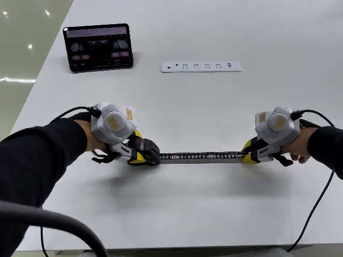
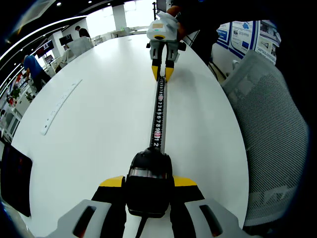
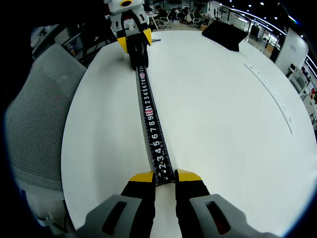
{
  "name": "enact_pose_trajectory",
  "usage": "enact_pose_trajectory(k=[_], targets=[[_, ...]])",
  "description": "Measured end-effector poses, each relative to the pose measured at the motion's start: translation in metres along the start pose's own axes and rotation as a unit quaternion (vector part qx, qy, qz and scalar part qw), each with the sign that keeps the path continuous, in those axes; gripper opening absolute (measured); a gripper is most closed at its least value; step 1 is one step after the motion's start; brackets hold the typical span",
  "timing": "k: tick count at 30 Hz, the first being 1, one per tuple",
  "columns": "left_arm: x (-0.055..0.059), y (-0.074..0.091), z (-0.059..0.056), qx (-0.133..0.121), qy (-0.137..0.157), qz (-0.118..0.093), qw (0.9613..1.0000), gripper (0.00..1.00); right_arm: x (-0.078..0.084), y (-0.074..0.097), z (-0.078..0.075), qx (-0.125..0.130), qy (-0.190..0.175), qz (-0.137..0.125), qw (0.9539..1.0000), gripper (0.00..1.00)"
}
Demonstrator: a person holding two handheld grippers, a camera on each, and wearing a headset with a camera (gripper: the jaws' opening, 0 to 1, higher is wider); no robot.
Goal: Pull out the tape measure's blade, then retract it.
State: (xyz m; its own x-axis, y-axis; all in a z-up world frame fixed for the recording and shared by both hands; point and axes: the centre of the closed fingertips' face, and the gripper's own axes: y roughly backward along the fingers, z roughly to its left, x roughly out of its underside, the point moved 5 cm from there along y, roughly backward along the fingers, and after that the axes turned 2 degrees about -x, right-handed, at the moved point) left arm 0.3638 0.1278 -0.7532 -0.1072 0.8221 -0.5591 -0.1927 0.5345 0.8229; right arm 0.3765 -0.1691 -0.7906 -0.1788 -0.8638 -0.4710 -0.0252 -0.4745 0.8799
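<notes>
A black tape measure case [image 1: 146, 152] rests on the white table [image 1: 214, 203], and my left gripper [image 1: 138, 155] is shut on it; the case [image 2: 148, 181] fills the space between the yellow-tipped jaws in the left gripper view. Its dark numbered blade [image 1: 201, 156] runs out flat along the table to the right. My right gripper [image 1: 247, 157] is shut on the blade's end. In the right gripper view the blade [image 3: 152, 129] runs from the gripper [image 3: 163, 177] to the far case [image 3: 136, 47]. The right gripper [image 2: 162, 73] appears at the blade's far end [image 2: 159, 106] in the left gripper view.
A black tablet [image 1: 98, 47] stands at the back left of the table and a white power strip [image 1: 201, 66] lies behind the blade. A grey mesh chair [image 2: 272, 134] is beside the table's near edge. Cables [image 1: 313, 209] trail from both grippers.
</notes>
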Motion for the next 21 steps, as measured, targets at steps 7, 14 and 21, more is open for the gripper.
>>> enact_pose_trajectory(k=[7,14,21], targets=[[0.0000,-0.0002,0.0002,0.000,0.000,0.000,1.0000,0.30,0.0005,-0.0001,-0.0005,0.000,-0.003,-0.001,1.0000,0.10],[-0.0001,-0.0006,0.0005,0.000,0.000,0.000,1.0000,0.30,0.0007,-0.0004,-0.0005,0.000,-0.002,0.000,1.0000,0.10],[0.0000,-0.0015,0.0009,-0.001,0.002,-0.002,1.0000,0.30,0.0005,-0.0001,-0.0005,-0.001,-0.012,-0.001,0.9999,0.10]])
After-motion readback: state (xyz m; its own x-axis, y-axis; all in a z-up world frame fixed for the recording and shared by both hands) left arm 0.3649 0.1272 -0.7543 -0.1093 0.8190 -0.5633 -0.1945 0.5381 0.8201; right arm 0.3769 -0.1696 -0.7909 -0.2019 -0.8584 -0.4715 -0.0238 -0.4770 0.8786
